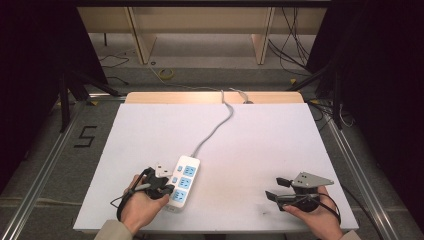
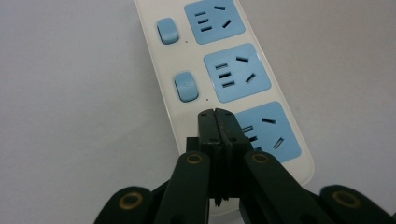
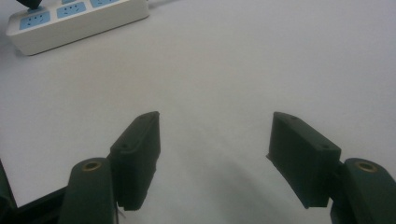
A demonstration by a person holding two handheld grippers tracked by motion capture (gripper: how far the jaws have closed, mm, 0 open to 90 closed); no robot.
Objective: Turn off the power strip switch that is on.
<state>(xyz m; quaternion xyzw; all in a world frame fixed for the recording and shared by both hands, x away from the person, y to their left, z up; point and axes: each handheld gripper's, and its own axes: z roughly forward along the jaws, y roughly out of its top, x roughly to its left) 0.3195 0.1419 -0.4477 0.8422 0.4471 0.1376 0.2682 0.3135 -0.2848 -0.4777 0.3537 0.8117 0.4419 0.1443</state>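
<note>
Clearly the switch-pressing step: left gripper (image 2: pixel 215 114), fingers together w/ nothing between, tips sit on the power strip (image 2: pixel 219 70) at the bench's near-left, approx. where the nearest switch should be. Next move prob. needs a firm downward push there; right gripper (image 1: pixel 278 190) rests well apart, fingers wide apart, empty.

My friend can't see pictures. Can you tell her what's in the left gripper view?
The left gripper, its two black jaws shut together, has its tip over the nearest switch spot on a white power strip. The strip has blue sockets and small blue switches, and it lies on a plain white table.
</note>
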